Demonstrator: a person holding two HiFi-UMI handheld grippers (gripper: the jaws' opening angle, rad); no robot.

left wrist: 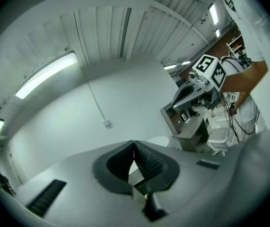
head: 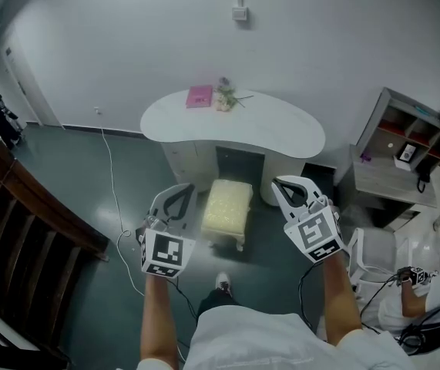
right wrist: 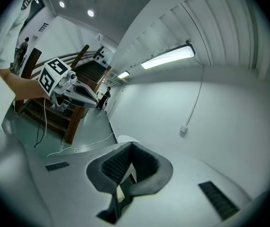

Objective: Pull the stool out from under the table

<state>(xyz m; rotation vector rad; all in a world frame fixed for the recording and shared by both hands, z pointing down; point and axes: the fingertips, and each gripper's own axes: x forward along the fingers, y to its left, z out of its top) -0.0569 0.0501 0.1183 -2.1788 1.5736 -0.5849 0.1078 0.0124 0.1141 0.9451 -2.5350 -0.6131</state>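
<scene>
Left gripper (head: pixel 179 193) and right gripper (head: pixel 285 187): both closed, empty, raised at either side of the stool (head: pixel 227 210), just in front of the table (head: pixel 281 129). Risk of shoving it back under if lowered with jaws together.

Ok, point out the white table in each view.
Head view: white table, upper centre, against the wall.
Left gripper view: a sliver of its top just right of the left gripper.
Right gripper view: a sliver just left of the right gripper.
Shared landmark: the wall box above the table, in all three.
</scene>
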